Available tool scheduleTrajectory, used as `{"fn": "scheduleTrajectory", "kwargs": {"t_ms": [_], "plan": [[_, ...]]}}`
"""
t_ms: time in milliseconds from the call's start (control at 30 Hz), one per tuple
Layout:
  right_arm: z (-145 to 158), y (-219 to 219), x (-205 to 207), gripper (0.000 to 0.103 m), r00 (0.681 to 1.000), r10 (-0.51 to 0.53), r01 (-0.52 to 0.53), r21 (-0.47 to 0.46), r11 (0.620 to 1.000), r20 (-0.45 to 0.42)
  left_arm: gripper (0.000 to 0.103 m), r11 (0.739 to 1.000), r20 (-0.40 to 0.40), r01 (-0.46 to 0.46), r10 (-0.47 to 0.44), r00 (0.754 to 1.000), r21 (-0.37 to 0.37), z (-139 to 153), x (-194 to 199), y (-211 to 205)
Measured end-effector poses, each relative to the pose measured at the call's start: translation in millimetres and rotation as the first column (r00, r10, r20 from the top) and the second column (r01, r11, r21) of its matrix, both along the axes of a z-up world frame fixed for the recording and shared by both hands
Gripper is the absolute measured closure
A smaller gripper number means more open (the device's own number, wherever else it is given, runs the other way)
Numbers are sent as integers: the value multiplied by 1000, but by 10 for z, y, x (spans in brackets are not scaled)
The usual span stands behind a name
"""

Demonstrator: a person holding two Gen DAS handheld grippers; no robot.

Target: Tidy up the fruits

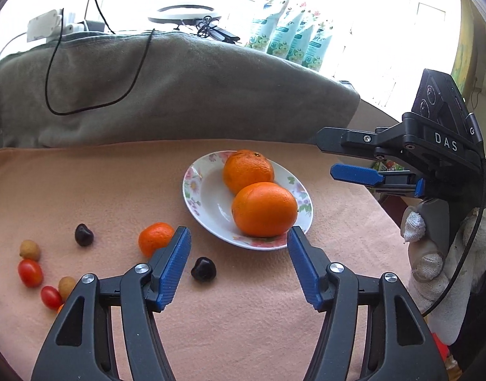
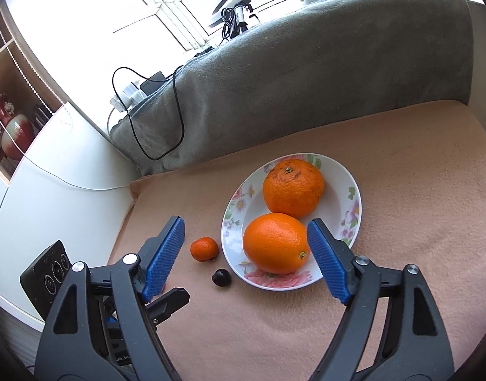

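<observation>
2 oranges on plate, 1 mandarin, 2 cherries, both grippers' fingers open, empty.

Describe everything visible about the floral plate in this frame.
The plate is a shallow, glossy white oval dish, ceramic by its look, with pink and purple flowers and green leaves printed around the rim. It sits flat on the peach cloth, near the grey cushion. Two large oranges lie in it, side by side and seemingly touching: one nearer, one farther. Neither gripper touches it.
</observation>
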State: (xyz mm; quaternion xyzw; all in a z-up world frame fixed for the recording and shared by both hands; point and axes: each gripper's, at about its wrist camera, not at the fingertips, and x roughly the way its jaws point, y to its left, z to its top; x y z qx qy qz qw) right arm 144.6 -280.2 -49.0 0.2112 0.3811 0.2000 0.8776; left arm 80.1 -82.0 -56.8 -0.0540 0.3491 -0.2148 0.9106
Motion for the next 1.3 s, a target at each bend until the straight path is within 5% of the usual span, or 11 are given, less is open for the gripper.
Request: {"fn": "scheduleTrajectory", "kwargs": {"t_ms": [433,1067,1300], "plan": [[-13,219,-118,13,999,35,-34,-32,999,32,40,987,15,-155,154,988,36,2,-191,707],[-41,871,-202,14,979,183,-168,-160,973,86,40,919,-41,-393,393,919,11,-225,-455,1767],[-103,1127,-156,27,966,249,-227,-241,944,66,47,922,-90,-387,385,919,-15,-356,-418,1861]]}}
